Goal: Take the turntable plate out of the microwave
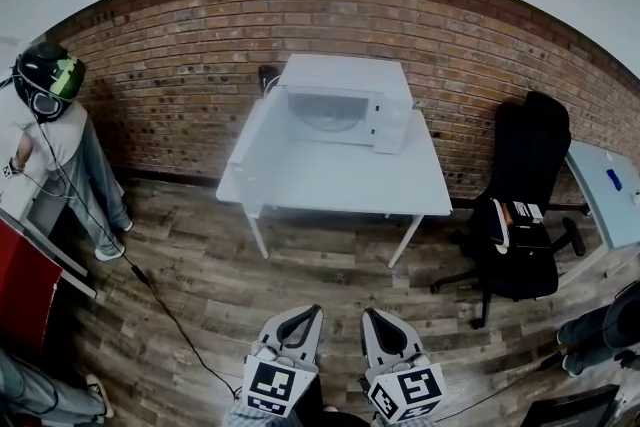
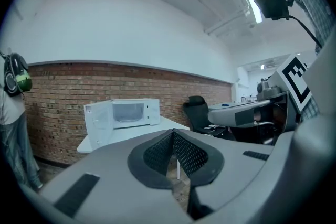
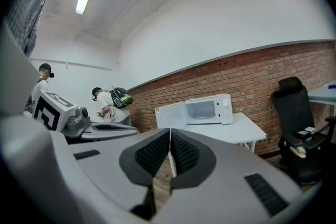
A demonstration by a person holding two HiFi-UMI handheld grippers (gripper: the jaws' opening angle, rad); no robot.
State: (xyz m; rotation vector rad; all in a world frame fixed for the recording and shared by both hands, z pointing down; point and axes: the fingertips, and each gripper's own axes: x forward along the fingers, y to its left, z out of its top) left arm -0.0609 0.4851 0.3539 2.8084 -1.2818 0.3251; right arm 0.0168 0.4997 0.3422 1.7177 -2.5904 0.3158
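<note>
Barely begun: the microwave stands open on the worktop, plate inside, while left claw and right claw hang clenched and empty, well apart from it.

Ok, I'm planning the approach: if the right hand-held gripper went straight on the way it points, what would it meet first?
The way looks free up to the white table, probably near the microwave's open door; depth is unclear.

Grey left tongs, right tongs, black ribbed pads, square-marker cubes
</note>
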